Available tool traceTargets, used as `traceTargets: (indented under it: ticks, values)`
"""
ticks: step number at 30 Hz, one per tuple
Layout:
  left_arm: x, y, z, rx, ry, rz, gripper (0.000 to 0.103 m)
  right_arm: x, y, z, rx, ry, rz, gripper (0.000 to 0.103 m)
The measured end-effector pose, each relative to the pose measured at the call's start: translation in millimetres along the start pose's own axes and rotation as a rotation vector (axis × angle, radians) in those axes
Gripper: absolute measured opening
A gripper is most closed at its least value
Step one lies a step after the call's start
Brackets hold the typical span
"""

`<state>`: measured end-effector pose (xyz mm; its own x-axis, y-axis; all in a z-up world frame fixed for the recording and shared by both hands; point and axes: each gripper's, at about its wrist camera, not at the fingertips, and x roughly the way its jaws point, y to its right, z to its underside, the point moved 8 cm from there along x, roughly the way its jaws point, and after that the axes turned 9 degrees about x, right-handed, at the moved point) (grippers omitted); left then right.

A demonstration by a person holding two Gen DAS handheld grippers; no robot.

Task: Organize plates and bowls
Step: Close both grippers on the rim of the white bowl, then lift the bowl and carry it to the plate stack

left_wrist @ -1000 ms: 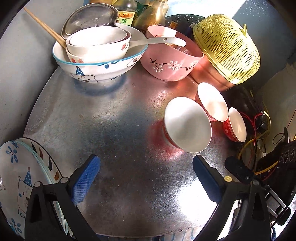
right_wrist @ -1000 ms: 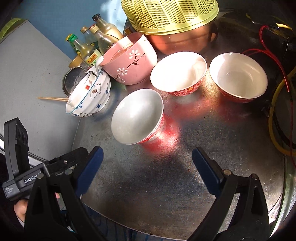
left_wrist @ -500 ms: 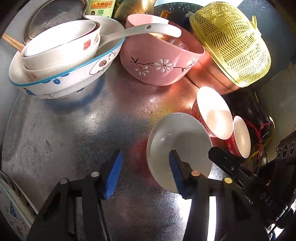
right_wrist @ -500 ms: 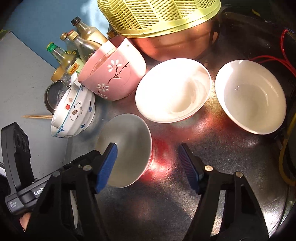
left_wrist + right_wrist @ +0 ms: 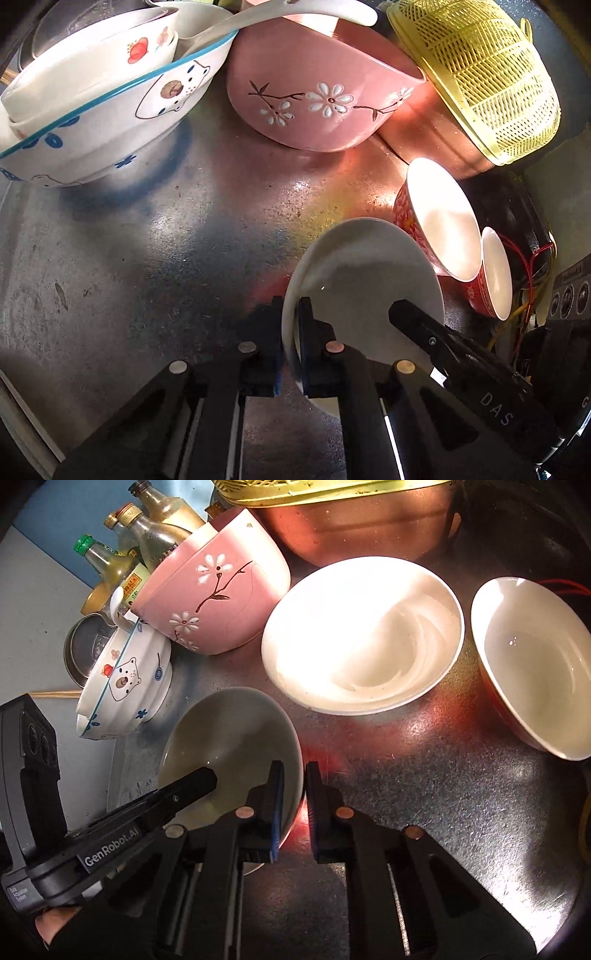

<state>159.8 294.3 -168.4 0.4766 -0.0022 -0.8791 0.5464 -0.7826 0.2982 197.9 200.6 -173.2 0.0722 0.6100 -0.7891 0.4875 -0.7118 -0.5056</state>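
Observation:
A small bowl, red outside and white inside, stands on the round metal tabletop. My left gripper is shut on its left rim, one pad inside and one outside. In the right wrist view my right gripper is shut on the right rim of the same bowl. Each gripper's black finger shows over the bowl in the other's view. Two more red bowls stand upright just beyond it.
A pink flowered bowl and a bear-patterned bowl holding smaller bowls and a spoon stand at the back. A yellow colander sits on a copper bowl. Bottles line the rear edge. Cables lie right.
Both grippers came forward and down from open onto the nearest red bowl and shut on its opposite rims. The plates at the left have dropped out of the left wrist view.

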Motion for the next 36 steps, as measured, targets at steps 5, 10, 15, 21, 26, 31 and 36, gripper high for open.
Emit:
traceTargets:
  ticks: [5, 10, 15, 21, 26, 31, 36]
  values:
    - [-11, 5, 3, 0.019, 0.012, 0.01, 0.005, -10, -1, 1, 0.004, 0.014, -0.01, 0.011]
    - [-28, 8, 7, 0.035, 0.017, 0.006, 0.005, -24, -7, 6, -0.001, 0.024, -0.016, 0.011]
    - [-51, 9, 16, 0.052, 0.035, -0.003, 0.005, -38, -16, 16, -0.01, 0.033, -0.028, 0.011]
    - [-79, 6, 30, 0.058, 0.057, -0.008, 0.005, -54, -28, 35, -0.023, 0.038, -0.042, 0.011]
    - [-99, 0, 44, 0.055, 0.066, -0.022, 0.005, -60, -40, 53, -0.039, 0.04, -0.05, 0.011]
    - [-118, -7, 58, 0.045, 0.079, -0.037, 0.005, -67, -52, 74, -0.059, 0.036, -0.059, 0.011]
    - [-136, -17, 73, 0.033, 0.092, -0.048, 0.005, -72, -65, 92, -0.08, 0.027, -0.069, 0.011]
